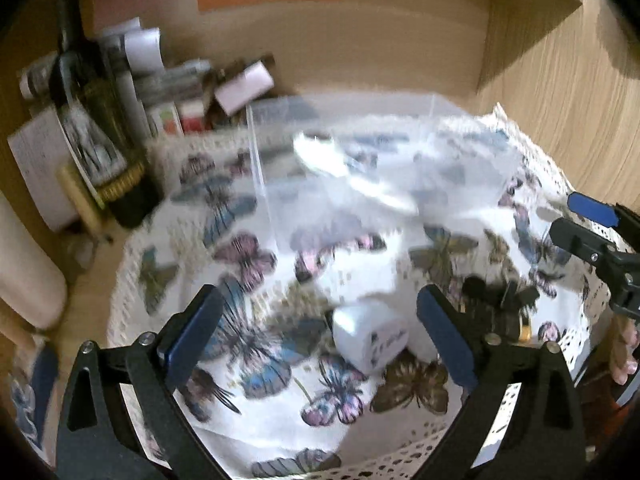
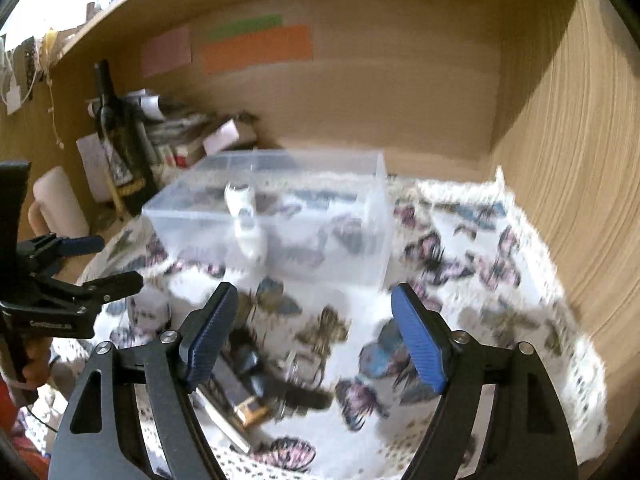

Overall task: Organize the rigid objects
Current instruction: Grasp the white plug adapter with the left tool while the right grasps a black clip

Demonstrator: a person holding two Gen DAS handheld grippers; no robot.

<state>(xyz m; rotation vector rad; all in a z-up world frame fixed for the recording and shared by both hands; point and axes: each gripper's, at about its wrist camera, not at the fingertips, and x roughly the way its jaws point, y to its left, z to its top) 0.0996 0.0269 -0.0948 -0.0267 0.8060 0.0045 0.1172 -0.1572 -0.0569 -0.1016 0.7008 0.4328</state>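
Note:
A clear plastic box (image 2: 344,256) stands on a butterfly-print cloth (image 2: 472,264); a white object (image 2: 246,220) lies inside it, also in the left wrist view (image 1: 352,168). A small white container (image 1: 370,334) lies on the cloth between my left gripper's fingers; my left gripper (image 1: 320,332) is open above it. A cluster of dark objects with a gold part (image 2: 260,380) lies on the cloth under my open, empty right gripper (image 2: 316,340); it also shows in the left wrist view (image 1: 500,300). The right gripper (image 1: 592,232) shows at the left view's right edge, the left gripper (image 2: 116,264) at the right view's left edge.
A dark wine bottle (image 2: 120,136), books and papers (image 2: 180,136) and a rolling pin (image 2: 60,204) crowd the left of the wooden shelf. The wooden side wall (image 2: 580,160) rises on the right. Coloured notes (image 2: 256,48) stick to the back wall.

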